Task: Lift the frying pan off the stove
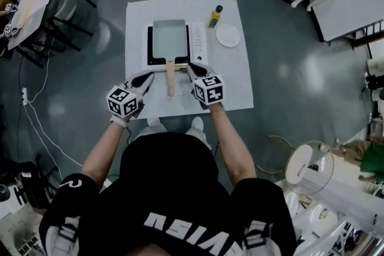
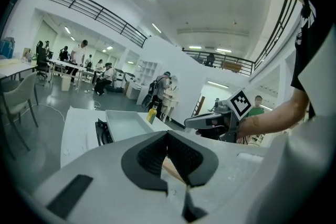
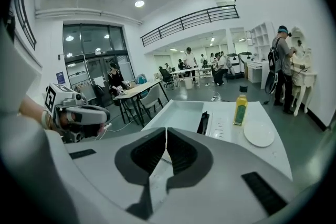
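Count: two grippers, one frying pan, one stove, one bottle, one plate, all on or over one white table (image 1: 235, 84).

Nearest, two bare forearms (image 1: 105, 150) reach forward from the body with the elbows spread. Each carries a gripper angled inward, so the tips converge toward the table's middle.

The left gripper (image 1: 148, 75) has its jaws pressed together with nothing between them. The right gripper (image 1: 191, 66) is in the same condition, jaws closed and empty. They sit on either side of the pan's wooden handle (image 1: 170, 78), close to it but apart from it.

Beyond the tips, the rectangular frying pan (image 1: 170, 38) rests on the stove (image 1: 198, 39), its handle pointing back at the person.

Farthest, the single yellow bottle (image 1: 215, 16) stands upright at the stove's far right corner. The single white plate (image 1: 228, 35) lies just beside it, right of the stove.
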A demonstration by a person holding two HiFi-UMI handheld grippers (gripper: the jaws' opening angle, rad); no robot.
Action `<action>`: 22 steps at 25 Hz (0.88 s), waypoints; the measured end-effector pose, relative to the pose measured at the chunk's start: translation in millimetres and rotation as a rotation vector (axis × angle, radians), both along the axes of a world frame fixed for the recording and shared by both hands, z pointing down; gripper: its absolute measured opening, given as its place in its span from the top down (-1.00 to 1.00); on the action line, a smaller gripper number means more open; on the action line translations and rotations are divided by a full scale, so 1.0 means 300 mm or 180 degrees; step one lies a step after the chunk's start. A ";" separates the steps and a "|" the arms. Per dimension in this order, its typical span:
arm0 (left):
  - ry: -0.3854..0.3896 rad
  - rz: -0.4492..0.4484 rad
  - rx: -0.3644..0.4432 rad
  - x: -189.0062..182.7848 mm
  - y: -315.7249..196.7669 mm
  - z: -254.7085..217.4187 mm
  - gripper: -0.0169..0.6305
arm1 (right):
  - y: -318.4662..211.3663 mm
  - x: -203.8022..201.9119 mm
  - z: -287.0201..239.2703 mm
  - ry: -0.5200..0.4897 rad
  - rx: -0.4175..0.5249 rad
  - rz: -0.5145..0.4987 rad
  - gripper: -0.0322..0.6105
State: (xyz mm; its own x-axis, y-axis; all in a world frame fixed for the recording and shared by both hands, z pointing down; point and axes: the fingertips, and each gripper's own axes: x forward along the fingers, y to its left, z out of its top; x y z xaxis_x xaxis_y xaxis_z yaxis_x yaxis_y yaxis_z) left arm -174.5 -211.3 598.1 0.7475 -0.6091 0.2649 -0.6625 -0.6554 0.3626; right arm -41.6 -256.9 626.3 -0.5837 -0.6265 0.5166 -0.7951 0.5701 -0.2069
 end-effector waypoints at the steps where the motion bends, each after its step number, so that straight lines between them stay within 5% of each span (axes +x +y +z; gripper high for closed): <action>1: 0.0001 0.0029 -0.0032 0.004 0.003 0.013 0.95 | 0.000 -0.010 0.015 -0.0008 -0.0036 -0.0041 0.91; 6: 0.0160 0.0256 -0.0200 0.039 0.020 0.060 0.94 | -0.006 -0.051 0.100 -0.0068 -0.0273 -0.0201 0.77; 15: 0.0185 0.0702 -0.0652 0.135 0.048 0.203 0.29 | 0.007 -0.143 0.243 -0.0503 -0.0955 -0.0589 0.08; 22: 0.0163 0.0978 -0.0917 0.199 0.077 0.307 0.18 | 0.002 -0.195 0.298 -0.0842 -0.1297 -0.0762 -0.04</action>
